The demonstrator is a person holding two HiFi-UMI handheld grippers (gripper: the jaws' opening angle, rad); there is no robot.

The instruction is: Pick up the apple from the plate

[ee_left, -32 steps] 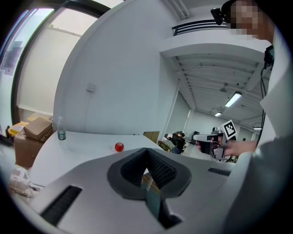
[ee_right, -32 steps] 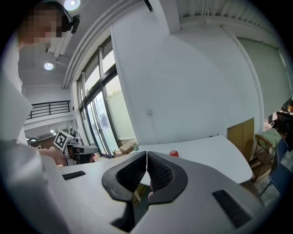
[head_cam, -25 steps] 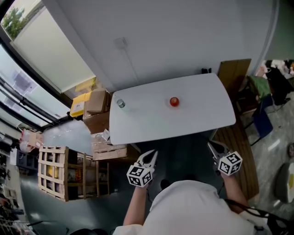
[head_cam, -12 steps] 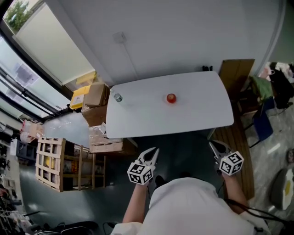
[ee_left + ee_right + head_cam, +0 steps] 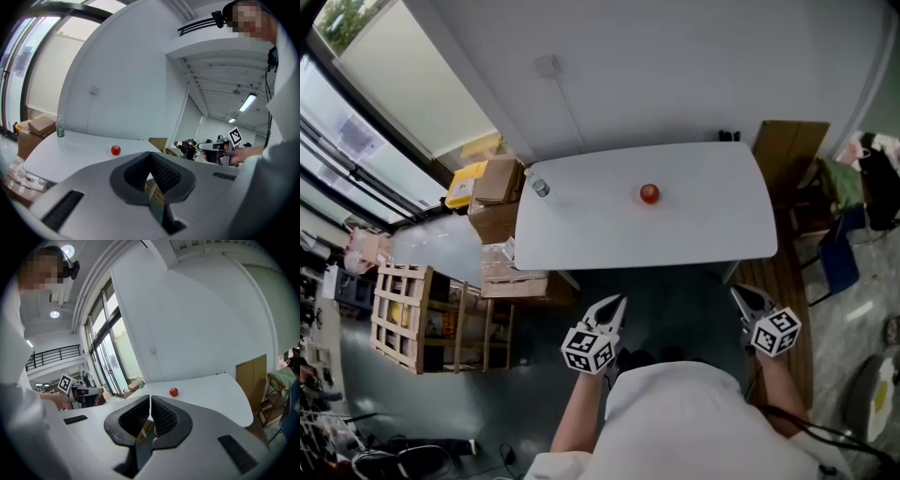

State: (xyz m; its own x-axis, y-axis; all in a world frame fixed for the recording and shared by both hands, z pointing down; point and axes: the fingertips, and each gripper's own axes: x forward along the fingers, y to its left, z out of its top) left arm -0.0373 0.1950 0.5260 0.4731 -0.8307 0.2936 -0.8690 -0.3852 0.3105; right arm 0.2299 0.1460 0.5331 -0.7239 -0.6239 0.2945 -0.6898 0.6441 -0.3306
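A red apple [image 5: 649,193] sits near the middle of the white table [image 5: 712,225], on a white plate that barely shows against the tabletop. It also shows far off as the apple [image 5: 115,150] in the left gripper view and the apple [image 5: 174,392] in the right gripper view. My left gripper [image 5: 612,302] and right gripper [image 5: 737,293] are held in front of my body, short of the table's near edge and well apart from the apple. Both point toward the table. The left gripper [image 5: 150,154] and right gripper [image 5: 150,398] are shut with nothing between the jaws.
A small water bottle [image 5: 541,188] stands at the table's far left corner. Cardboard boxes [image 5: 492,202] and a wooden crate rack [image 5: 431,328] are left of the table. A wooden board [image 5: 787,150] and a chair with clothes [image 5: 853,187] are on the right.
The table and apple sit slightly higher in the head view than a second ago. Both grippers stay shut, side by side in front of my body.
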